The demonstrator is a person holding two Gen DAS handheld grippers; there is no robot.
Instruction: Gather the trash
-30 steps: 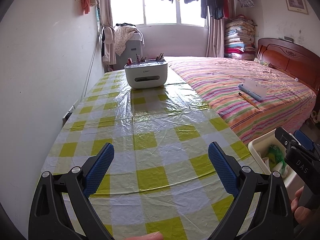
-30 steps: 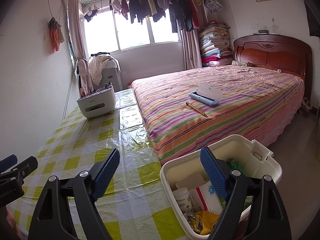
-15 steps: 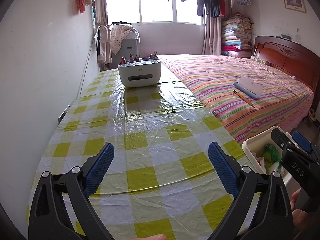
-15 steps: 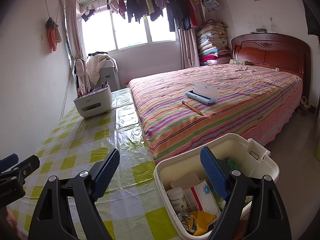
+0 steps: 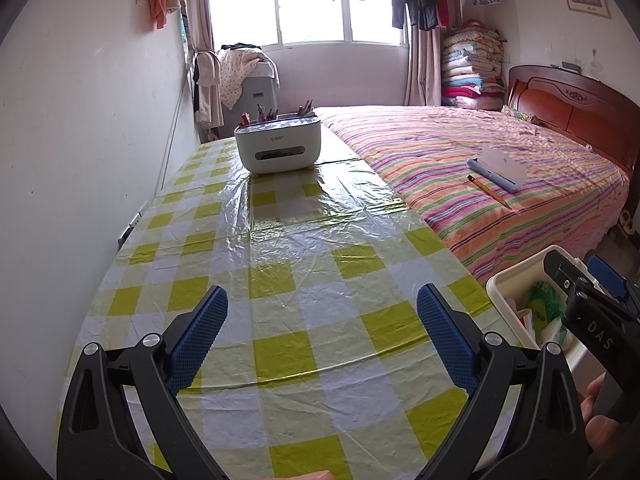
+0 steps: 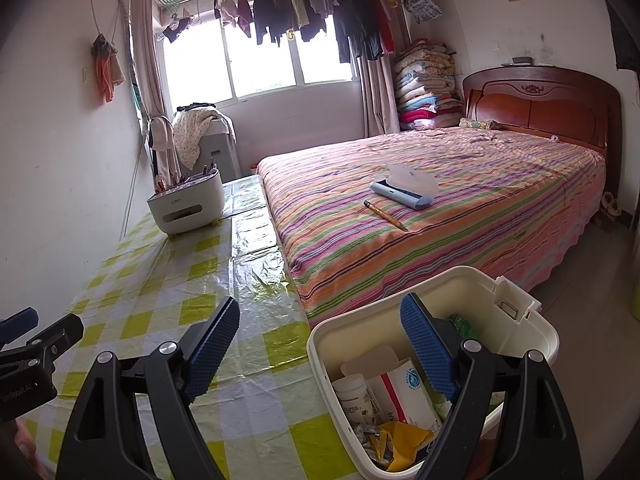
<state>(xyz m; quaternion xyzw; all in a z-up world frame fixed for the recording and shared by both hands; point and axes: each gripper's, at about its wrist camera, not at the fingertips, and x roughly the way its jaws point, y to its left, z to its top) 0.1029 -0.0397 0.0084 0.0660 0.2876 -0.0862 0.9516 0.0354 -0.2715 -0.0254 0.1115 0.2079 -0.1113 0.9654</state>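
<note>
Hovering tilted down: left gripper (image 5: 322,332) over table (image 5: 280,248), right gripper (image 6: 320,340) beside bin (image 6: 472,280) (fingers wide, empty)

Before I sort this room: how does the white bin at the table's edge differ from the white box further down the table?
The bin is open-topped and holds wrappers and packets; the box is closed-fronted with a slot, with pens standing in its top. The bin sits at the near edge by the bed, the box far off beside the wall. Both are white plastic.

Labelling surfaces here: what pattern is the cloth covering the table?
Yellow-green and white checks under glossy clear plastic, on the tablecloth; the left wrist view shows it best.
</note>
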